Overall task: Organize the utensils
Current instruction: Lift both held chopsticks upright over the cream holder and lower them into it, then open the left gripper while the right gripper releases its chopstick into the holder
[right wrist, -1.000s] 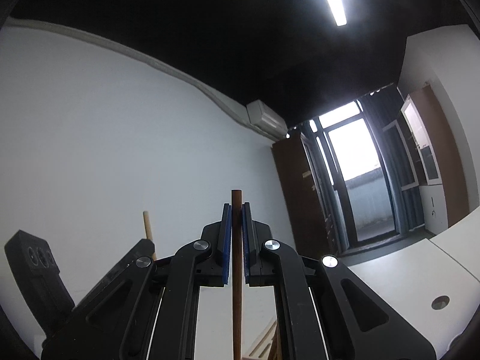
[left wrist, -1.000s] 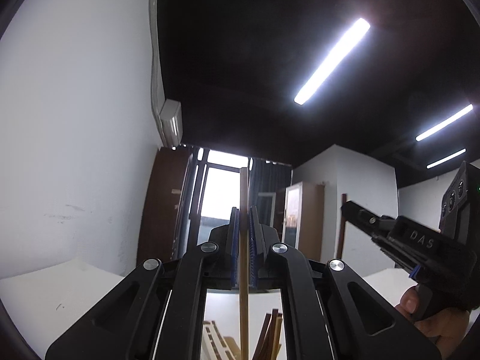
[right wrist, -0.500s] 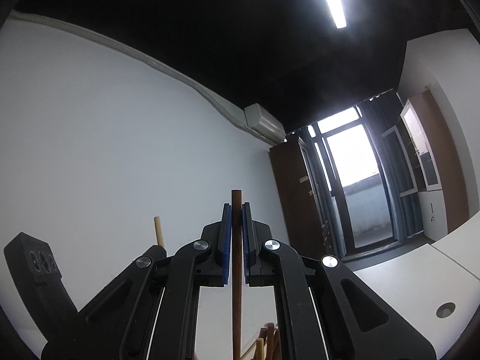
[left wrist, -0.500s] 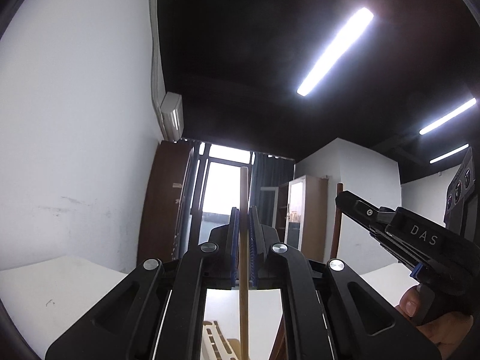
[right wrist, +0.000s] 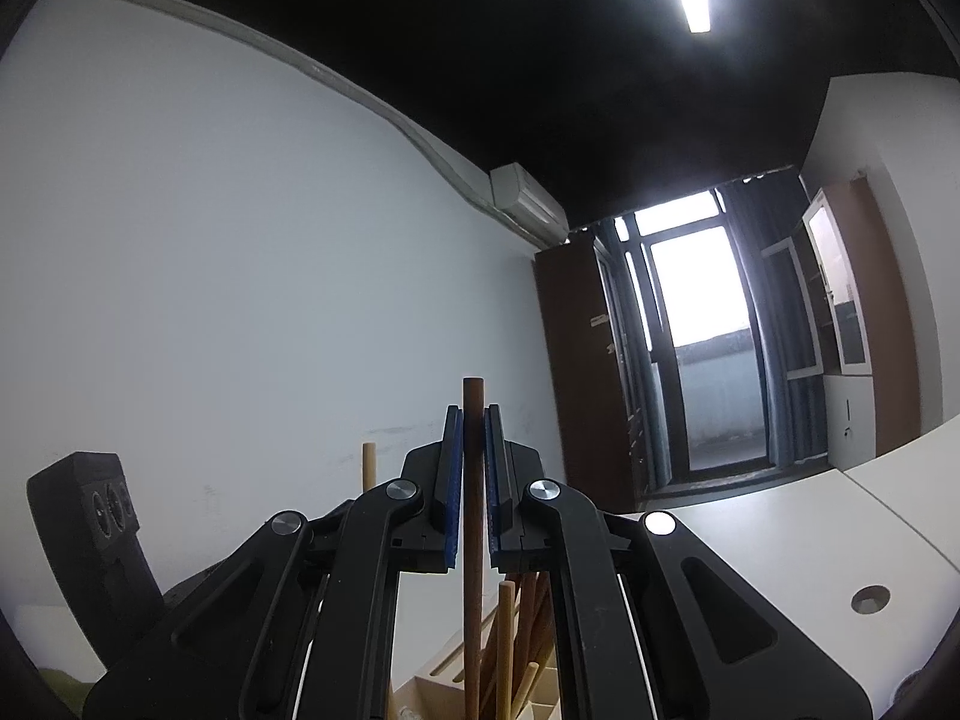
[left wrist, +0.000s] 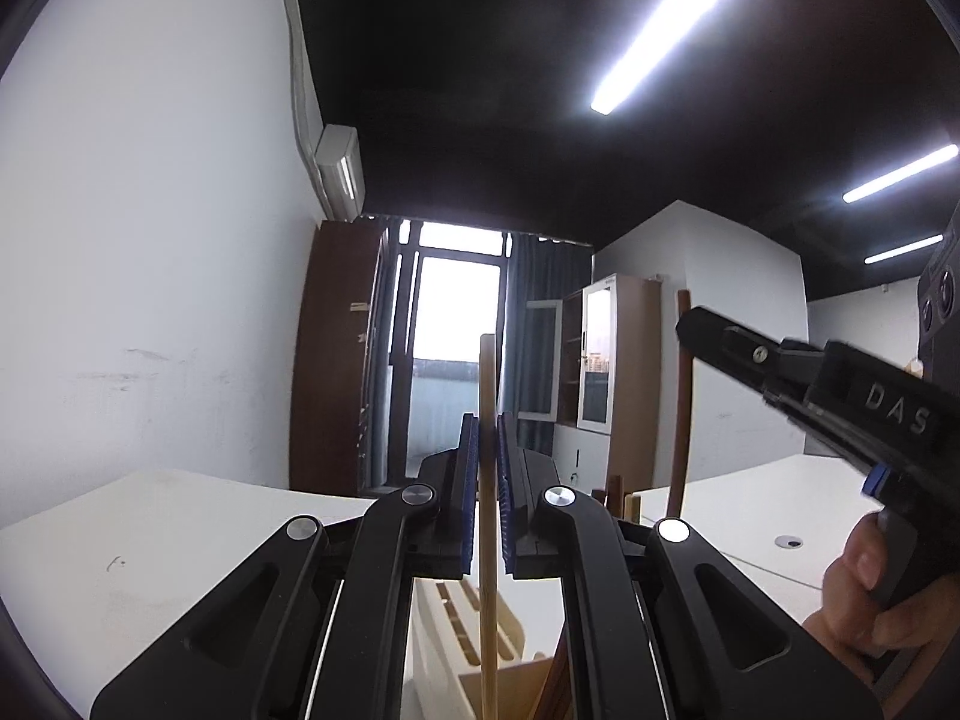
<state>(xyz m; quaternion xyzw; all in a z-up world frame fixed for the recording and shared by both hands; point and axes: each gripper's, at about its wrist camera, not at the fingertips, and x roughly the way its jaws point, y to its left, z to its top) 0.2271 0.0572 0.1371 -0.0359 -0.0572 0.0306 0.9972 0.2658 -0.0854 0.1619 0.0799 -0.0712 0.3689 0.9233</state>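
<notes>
Left claw [left wrist: 487, 480] clamped on an upright pale wooden stick [left wrist: 488, 396], right claw [right wrist: 474, 468] clamped on an upright dark wooden stick [right wrist: 473, 420], both above a cream slotted holder [left wrist: 462, 618] on the white tabletop [left wrist: 180, 540]

We've got black grippers [left wrist: 487, 504] with blue ribbed pads [left wrist: 469, 498] and silver pivot screws [left wrist: 673, 530]. Ours say "DAS" on the side.

Both fisheye views bend the room hard toward dark, vignetted corners. The ceiling light strips [left wrist: 663, 30] and the window [left wrist: 457, 306] blow out to white, leaving the ceiling [left wrist: 510, 90] nearly black. The white wall [right wrist: 210, 240] looks evenly lit; focus stays sharp throughout.
</notes>
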